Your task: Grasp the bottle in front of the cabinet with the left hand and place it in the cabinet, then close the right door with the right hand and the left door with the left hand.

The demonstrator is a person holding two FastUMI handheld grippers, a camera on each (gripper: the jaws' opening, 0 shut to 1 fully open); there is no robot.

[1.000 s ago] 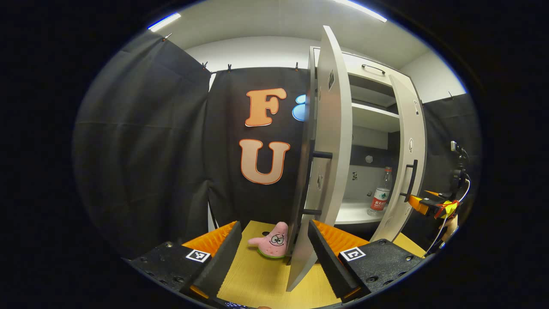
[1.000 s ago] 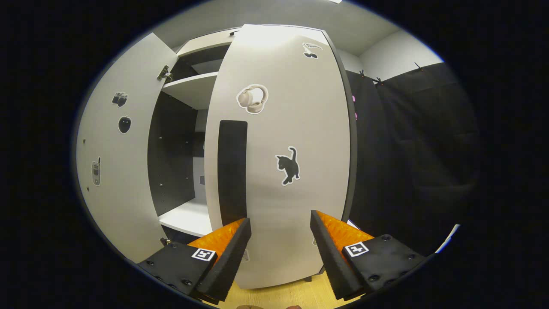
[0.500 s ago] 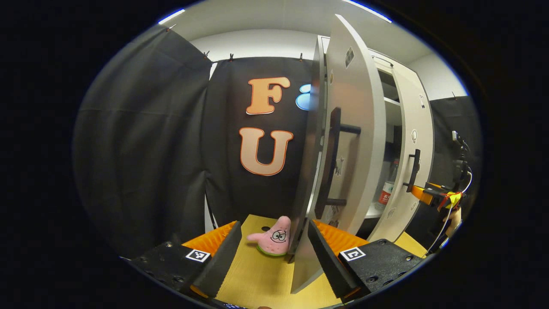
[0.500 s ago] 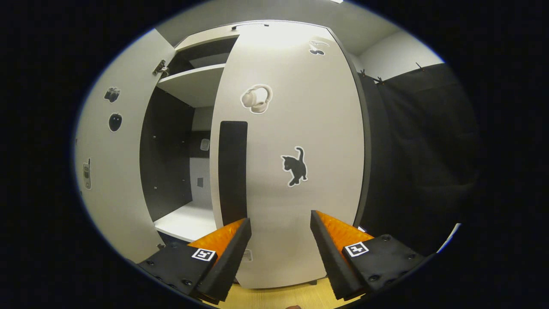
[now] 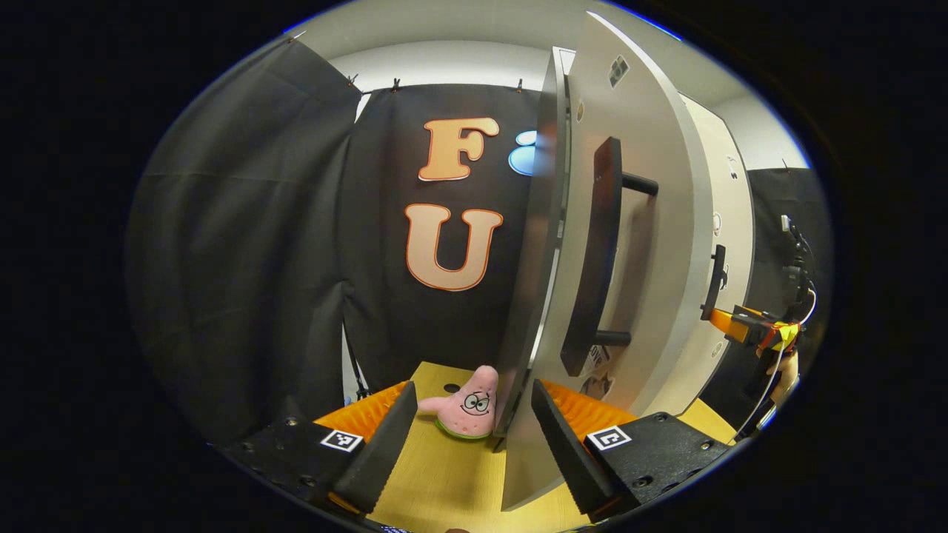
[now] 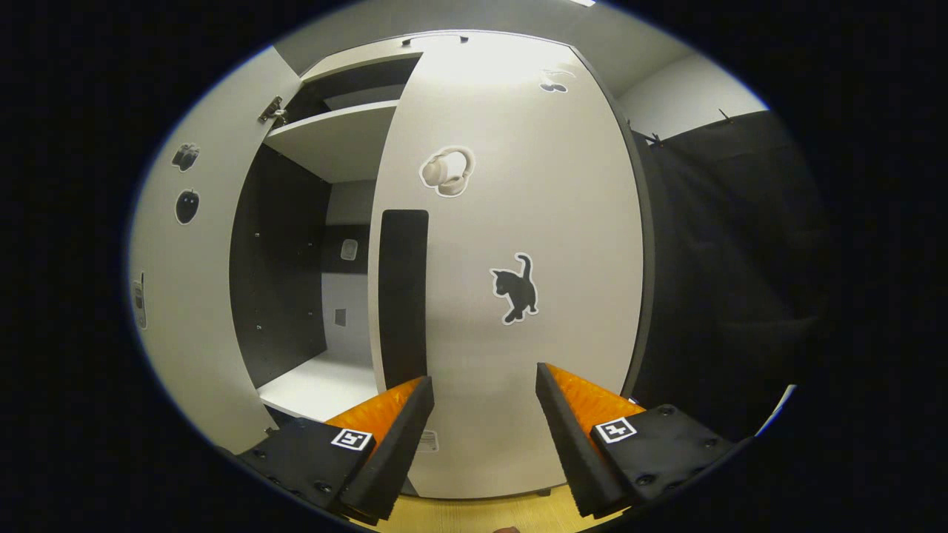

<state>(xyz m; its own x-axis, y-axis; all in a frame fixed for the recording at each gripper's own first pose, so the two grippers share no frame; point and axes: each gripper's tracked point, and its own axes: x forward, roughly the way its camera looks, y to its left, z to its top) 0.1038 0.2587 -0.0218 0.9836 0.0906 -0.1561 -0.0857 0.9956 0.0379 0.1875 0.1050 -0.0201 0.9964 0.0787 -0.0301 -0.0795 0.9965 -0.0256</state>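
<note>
My left gripper [image 5: 468, 431] is open at the bottom of the left gripper view, and the lower edge of the cabinet's left door [image 5: 644, 222] stands between its fingers. That door's dark bar handle [image 5: 592, 252] is close above. Beyond it is the right door [image 5: 729, 222], with my right gripper [image 5: 740, 326] near its handle. In the right gripper view, my right gripper [image 6: 481, 428] is open just in front of the right door [image 6: 518, 185], beside its dark handle [image 6: 402, 296]. The left door's inner face [image 6: 178, 296] stands at the left, with a white shelf [image 6: 318, 381] in the gap.
A pink star plush toy [image 5: 463, 403] lies on the yellow table [image 5: 444, 481] just ahead of my left fingers, next to the left door's foot. Black cloth walls close in the left side and the back. An upper shelf [image 6: 333, 141] shows inside the cabinet.
The left door has swung toward shut, covering the bottle on the shelf. The right door has also turned a little closer to shut, narrowing the gap between the doors.
</note>
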